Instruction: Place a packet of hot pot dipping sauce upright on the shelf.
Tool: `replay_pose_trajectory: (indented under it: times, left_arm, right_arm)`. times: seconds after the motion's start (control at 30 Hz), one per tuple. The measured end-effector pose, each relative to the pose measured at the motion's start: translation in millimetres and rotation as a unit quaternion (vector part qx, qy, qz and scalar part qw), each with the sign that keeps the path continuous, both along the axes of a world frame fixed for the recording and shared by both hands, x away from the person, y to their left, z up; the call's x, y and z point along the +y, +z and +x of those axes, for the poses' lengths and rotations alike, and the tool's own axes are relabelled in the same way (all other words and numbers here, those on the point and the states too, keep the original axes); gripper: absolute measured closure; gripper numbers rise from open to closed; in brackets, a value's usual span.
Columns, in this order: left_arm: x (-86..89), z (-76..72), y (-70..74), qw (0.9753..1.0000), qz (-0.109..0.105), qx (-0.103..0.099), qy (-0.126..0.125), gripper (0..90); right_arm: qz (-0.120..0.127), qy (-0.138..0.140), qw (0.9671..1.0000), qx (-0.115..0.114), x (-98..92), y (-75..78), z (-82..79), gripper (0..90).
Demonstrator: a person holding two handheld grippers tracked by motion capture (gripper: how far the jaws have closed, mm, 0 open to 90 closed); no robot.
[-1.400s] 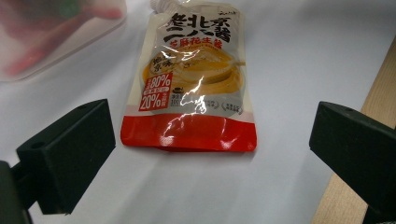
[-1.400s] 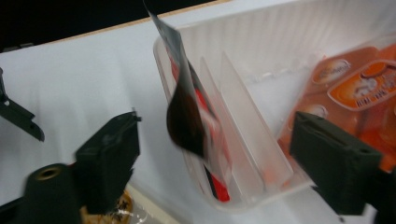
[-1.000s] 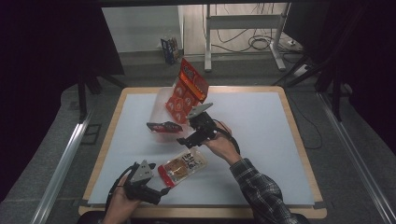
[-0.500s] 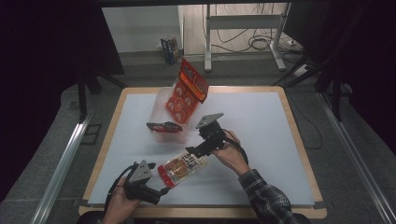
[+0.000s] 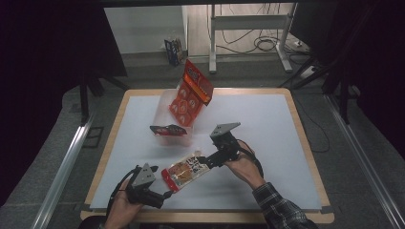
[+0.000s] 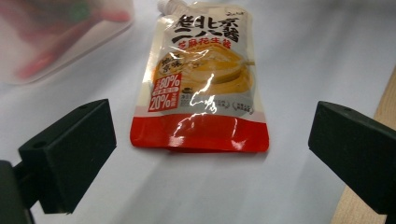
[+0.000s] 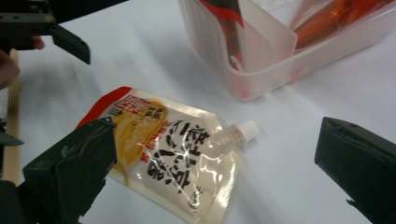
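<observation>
I keep the sauce pouch (image 5: 186, 170) flat at lower centre of the high view, between both tools. Left gripper (image 5: 165, 195) and right gripper (image 5: 204, 161) jaws stand wide, empty, flanking its ends for pickup toward the clear bin (image 5: 165, 102).

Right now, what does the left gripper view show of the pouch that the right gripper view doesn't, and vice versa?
Left gripper view: the spouted pouch's red bottom edge is square on to the open left claw. Right gripper view: the white cap, the clear plastic bin just beyond it, and the open right claw. Both: the pouch lies flat on the white table, ungripped.
</observation>
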State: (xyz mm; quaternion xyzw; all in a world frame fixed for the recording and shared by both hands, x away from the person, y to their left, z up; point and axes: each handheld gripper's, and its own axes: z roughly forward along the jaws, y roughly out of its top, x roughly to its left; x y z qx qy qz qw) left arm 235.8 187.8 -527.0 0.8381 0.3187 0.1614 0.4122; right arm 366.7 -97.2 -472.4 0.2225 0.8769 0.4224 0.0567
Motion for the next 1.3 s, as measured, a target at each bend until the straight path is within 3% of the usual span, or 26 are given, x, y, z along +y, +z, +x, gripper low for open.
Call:
replay_pose_trajectory:
  times: [0.17,0.33,0.43,0.5,0.53,0.57,0.63,0.67,0.7,0.73,0.77,0.97,1.07,1.3]
  left_arm:
    - [1.5,1.2,0.5,1.0000,-0.004,0.008,0.004,1.1]
    - [1.5,3.1,0.4,0.9998,-0.007,0.019,-0.006,2.6]
    - [0.3,2.9,1.7,1.0000,0.000,0.009,-0.001,7.0]
    - [1.8,3.5,3.1,1.0000,-0.006,0.007,-0.003,17.7]
    - [3.7,4.8,3.7,0.9997,-0.018,0.013,-0.008,33.6]
    - [5.1,6.3,3.3,0.9993,-0.029,0.019,-0.014,33.6]
    - [6.7,10.8,1.2,0.9985,-0.041,0.031,-0.020,51.3]
    - [6.4,13.7,-0.2,0.9979,-0.048,0.037,-0.024,66.6]
    - [5.7,15.9,-1.0,0.9975,-0.053,0.039,-0.025,66.6]
    - [0.3,21.7,-2.2,0.9977,-0.052,0.035,-0.028,80.5]
    - [0.3,21.7,-2.2,0.9977,-0.052,0.035,-0.028,86.0]
    - [-13.4,30.1,-11.4,0.9981,-0.023,0.046,-0.033,89.9]
    - [-9.3,33.1,-14.5,0.9970,-0.035,0.062,-0.030,90.0]
    - [-7.9,32.3,-18.8,0.9977,-0.005,0.064,-0.024,90.0]
  right_arm:
    - [-0.005,0.003,1.0000,-0.003,-3.7,-3.5,-10.1,0.0]
    - [-0.018,-0.008,0.9997,0.012,-13.7,-12.2,-22.0,0.0]
    - [-0.022,-0.014,0.9996,0.015,-16.9,-14.3,-24.4,0.0]
    - [-0.026,-0.020,0.9993,0.015,-20.4,-16.9,-27.1,0.0]
    - [-0.030,-0.022,0.9992,0.015,-22.8,-19.4,-28.9,0.0]
    - [-0.030,-0.022,0.9992,0.015,-22.8,-19.4,-28.9,0.0]
    - [-0.035,-0.024,0.9990,0.015,-24.5,-21.5,-29.9,0.0]
    - [-0.039,-0.024,0.9989,0.013,-25.4,-22.8,-29.9,0.0]
    - [-0.039,-0.024,0.9989,0.013,-25.4,-22.8,-29.9,0.0]
    - [-0.040,-0.025,0.9988,0.011,-25.8,-23.6,-28.9,0.0]
    - [-0.040,-0.025,0.9988,0.011,-25.8,-23.6,-28.9,0.0]
    - [-0.043,-0.026,0.9986,0.011,-25.1,-26.4,-27.2,0.2]
    - [-0.046,-0.023,0.9986,0.015,-24.0,-28.6,-26.5,0.3]
    - [-0.051,-0.020,0.9981,0.027,-21.8,-31.0,-26.5,0.3]
